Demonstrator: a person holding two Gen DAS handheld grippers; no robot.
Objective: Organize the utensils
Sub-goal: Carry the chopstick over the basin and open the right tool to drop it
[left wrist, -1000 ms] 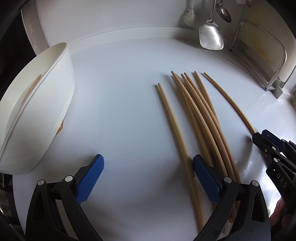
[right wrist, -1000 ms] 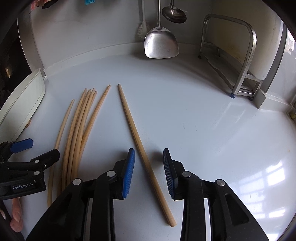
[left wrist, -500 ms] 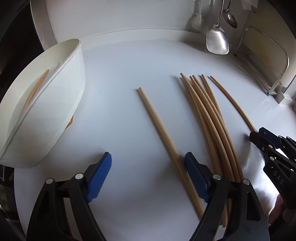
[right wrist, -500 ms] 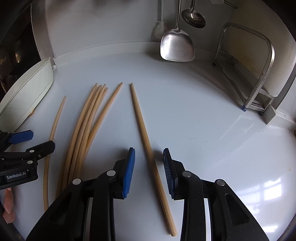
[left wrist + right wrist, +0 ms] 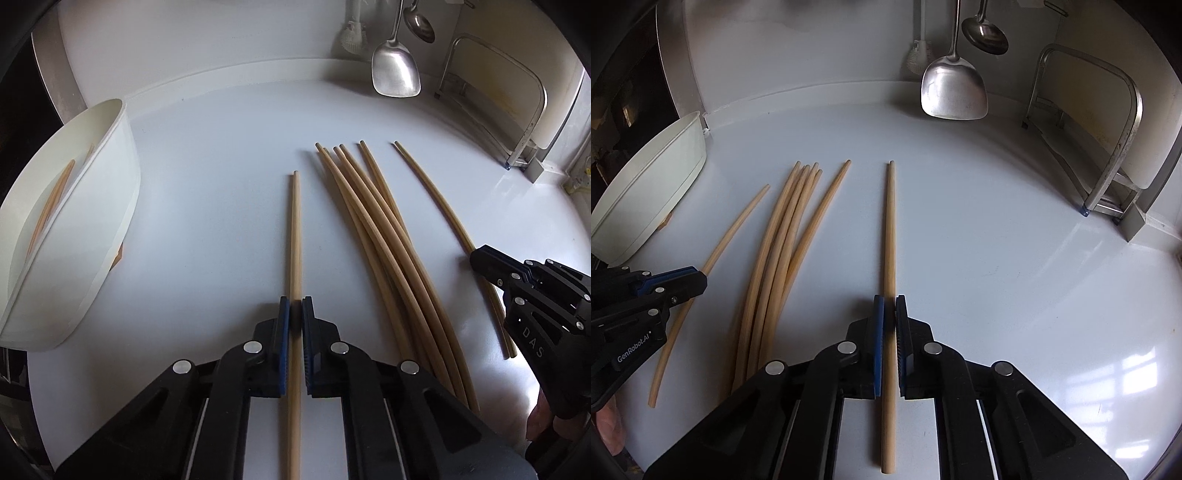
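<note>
A: What has the left gripper (image 5: 295,314) got?
B: One chopstick (image 5: 295,221), clamped after its jaws just closed.
A: And the right gripper (image 5: 889,310)?
B: Clamped on another stick (image 5: 891,221). The loose bundle (image 5: 783,236) lies to its left, the tub (image 5: 646,192) beyond.

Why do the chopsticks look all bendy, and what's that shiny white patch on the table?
Left wrist view: the fisheye lens bows the loose chopsticks, while the one in the left gripper near the middle looks straight. Right wrist view: the patch is window glare on the glossy table; corners go dark.
</note>
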